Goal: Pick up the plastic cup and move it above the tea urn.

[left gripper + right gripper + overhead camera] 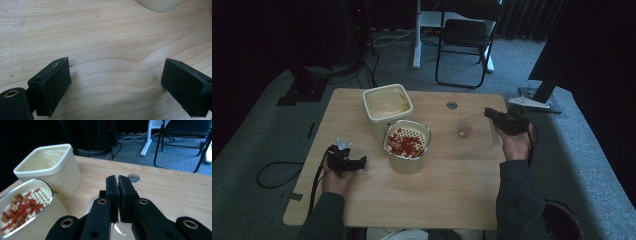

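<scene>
honestly, the right hand-held gripper [117, 195] is pinched on a clear lid [120, 230] that could slip near the strainer tub [407, 146] mid-surface [452, 190], while the left hand-held gripper [115, 85] sits wide, empty.

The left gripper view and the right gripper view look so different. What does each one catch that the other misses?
The left gripper view alone has its own jaws wide apart over bare wood. The right gripper view alone has its jaws closed on a clear plastic lid, the strainer of red bits, the round hole and a chair. Both show the wooden table and part of a cream tub.
</scene>
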